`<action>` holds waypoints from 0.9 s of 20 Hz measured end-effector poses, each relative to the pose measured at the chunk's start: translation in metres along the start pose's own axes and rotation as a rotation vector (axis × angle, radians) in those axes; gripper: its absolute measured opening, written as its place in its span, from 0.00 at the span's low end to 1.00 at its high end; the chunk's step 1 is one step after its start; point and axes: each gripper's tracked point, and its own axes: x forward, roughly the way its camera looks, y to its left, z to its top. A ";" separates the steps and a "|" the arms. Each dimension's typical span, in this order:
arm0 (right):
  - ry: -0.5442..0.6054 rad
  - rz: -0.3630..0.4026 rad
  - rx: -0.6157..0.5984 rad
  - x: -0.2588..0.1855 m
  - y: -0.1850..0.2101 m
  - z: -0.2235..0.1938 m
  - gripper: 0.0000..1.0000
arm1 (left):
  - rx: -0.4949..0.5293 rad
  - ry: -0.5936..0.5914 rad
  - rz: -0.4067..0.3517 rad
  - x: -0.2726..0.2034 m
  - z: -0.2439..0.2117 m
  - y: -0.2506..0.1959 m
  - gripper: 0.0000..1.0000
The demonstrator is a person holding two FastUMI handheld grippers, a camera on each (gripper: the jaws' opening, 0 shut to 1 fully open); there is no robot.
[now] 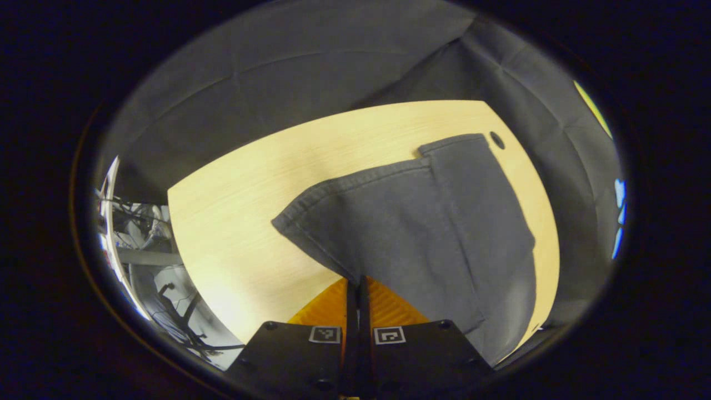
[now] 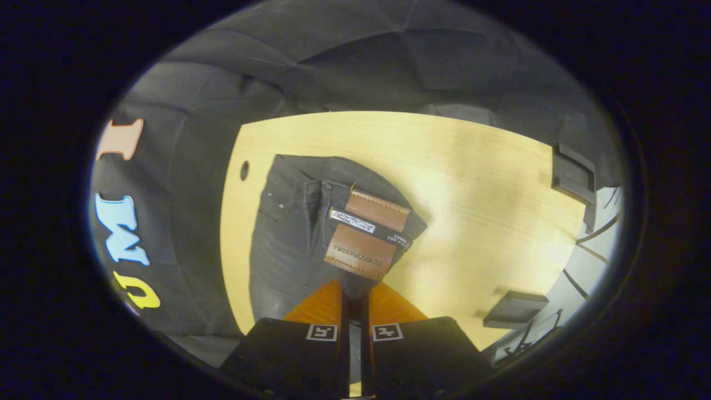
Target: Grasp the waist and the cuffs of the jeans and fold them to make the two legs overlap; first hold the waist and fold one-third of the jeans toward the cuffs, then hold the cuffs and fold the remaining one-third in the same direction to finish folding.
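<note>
Dark grey jeans (image 1: 411,222) lie on a light wooden table (image 1: 250,183). In the left gripper view the two leg cuffs fan out ahead, and one hem edge runs down into my left gripper (image 1: 355,286), which is shut on it. The right gripper view has the waist end of the jeans (image 2: 283,239), with a brown leather patch (image 2: 361,253) turned up toward the camera. My right gripper (image 2: 355,300) is shut on the waistband just below that patch. The cloth rises from the table to both grippers.
A small round hole (image 1: 497,140) in the table sits beside the far cuff, and the hole (image 2: 244,170) is near the waist corner. Two black blocks (image 2: 572,172) (image 2: 514,308) are at the table's right edge. Cables hang beyond the table's edge (image 1: 166,311).
</note>
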 end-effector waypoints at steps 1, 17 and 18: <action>0.000 0.024 0.007 -0.004 0.015 0.001 0.07 | 0.004 -0.015 -0.039 -0.010 0.013 -0.018 0.08; -0.033 0.084 0.132 0.097 0.152 0.044 0.07 | 0.004 -0.011 -0.072 0.085 0.156 -0.202 0.07; -0.035 0.073 0.138 0.105 0.150 0.045 0.07 | 0.034 -0.003 -0.046 0.091 0.150 -0.205 0.07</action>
